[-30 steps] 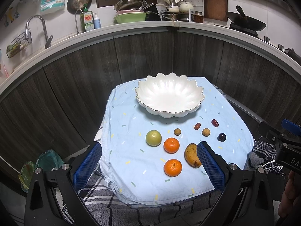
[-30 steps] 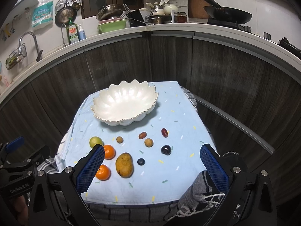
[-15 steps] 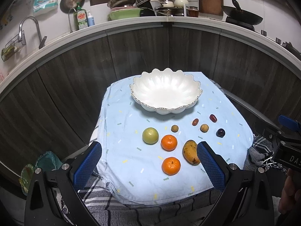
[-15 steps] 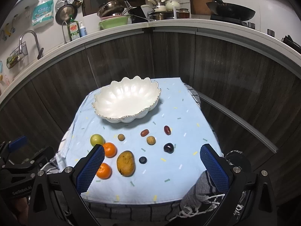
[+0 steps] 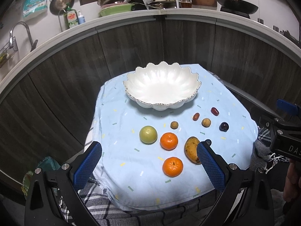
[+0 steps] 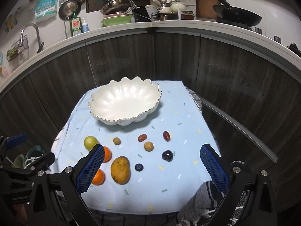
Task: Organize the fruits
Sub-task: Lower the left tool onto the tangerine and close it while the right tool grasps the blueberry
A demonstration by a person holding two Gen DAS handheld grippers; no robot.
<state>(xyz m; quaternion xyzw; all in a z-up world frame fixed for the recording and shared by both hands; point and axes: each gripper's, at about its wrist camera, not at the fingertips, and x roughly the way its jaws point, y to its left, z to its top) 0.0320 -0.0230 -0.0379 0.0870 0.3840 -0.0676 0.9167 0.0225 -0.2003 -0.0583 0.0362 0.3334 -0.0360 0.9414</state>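
An empty white scalloped bowl (image 5: 161, 90) (image 6: 124, 101) stands at the far end of a light blue cloth (image 5: 131, 162). In front of it lie a green fruit (image 5: 148, 134), two oranges (image 5: 169, 140) (image 5: 172, 166), a mango (image 5: 191, 151) (image 6: 120, 169), two small brown fruits (image 5: 174, 125), two small red fruits (image 6: 142, 137), a dark plum (image 6: 167, 155) and a blueberry (image 6: 139, 167). My left gripper (image 5: 148, 162) is open and empty above the near oranges. My right gripper (image 6: 152, 167) is open and empty above the near right part of the cloth.
Dark wood cabinet fronts (image 6: 169, 56) curve behind the small table. The counter above holds a sink tap (image 5: 18, 32), dish soap (image 6: 76, 25), pots and a wok (image 6: 237, 15). A striped cloth (image 5: 94, 203) hangs under the blue one.
Both grippers have moved slightly; the bowl and fruits sit a little higher and closer in both views. Nothing on the cloth has moved.
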